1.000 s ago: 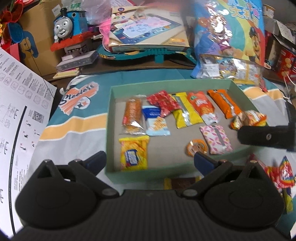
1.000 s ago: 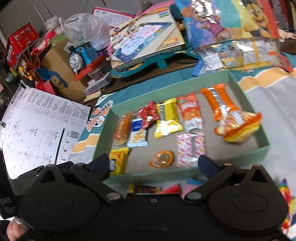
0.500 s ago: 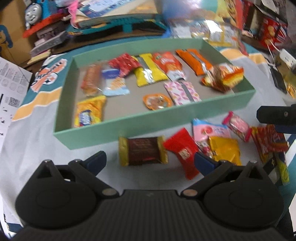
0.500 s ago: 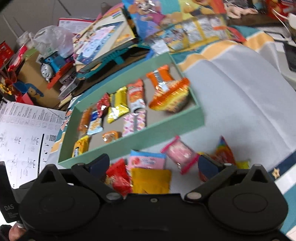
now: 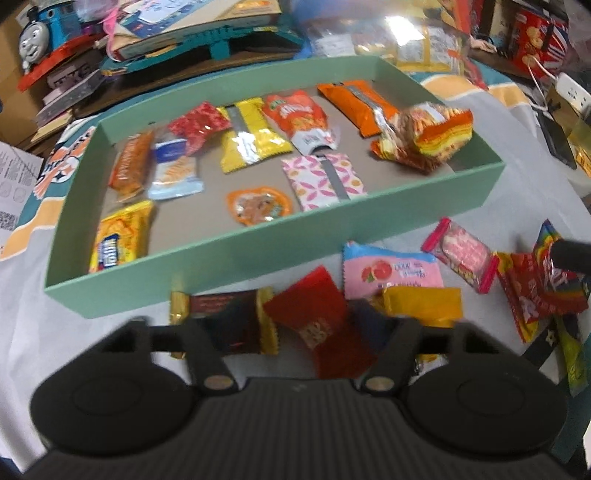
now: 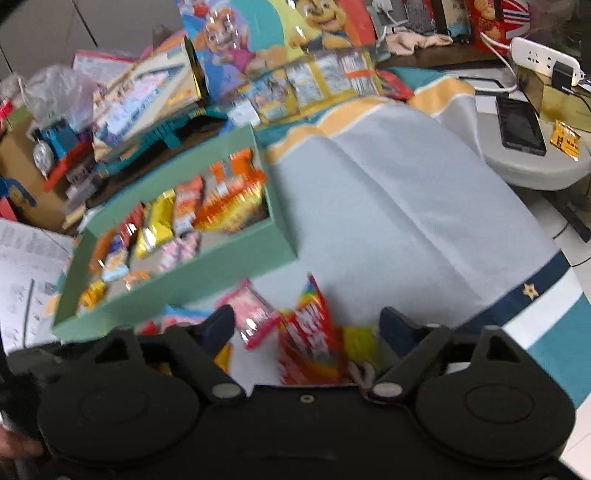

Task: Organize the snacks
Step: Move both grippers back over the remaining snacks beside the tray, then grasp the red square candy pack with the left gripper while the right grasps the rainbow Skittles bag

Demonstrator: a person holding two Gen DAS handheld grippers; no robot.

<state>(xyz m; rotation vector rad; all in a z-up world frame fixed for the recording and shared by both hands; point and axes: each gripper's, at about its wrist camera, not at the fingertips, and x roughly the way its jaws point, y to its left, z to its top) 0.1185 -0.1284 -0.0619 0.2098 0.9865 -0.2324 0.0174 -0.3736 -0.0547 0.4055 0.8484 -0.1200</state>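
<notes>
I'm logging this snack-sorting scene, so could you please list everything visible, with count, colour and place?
Tray: one, green, on the cloth, centre.
Snack packets in tray: about eleven; orange, yellow, red, pink, blue-white.
Loose snack packets: about eight; red, pink, yellow, brown-gold, rainbow; on the cloth in front of the tray.
Cloth: one; grey with yellow, teal and navy bands.
Toy train: one, blue, far left.
Cartoon puppy bag: one, multicoloured, behind the tray.
Printed sheet: one, white, left.
Phone: one, black, far right.
Power strip: one, white, far right.
Left gripper: black, fingers closing around the red packet.
Right gripper: black, fingers closing around the red-rainbow packet.
</notes>
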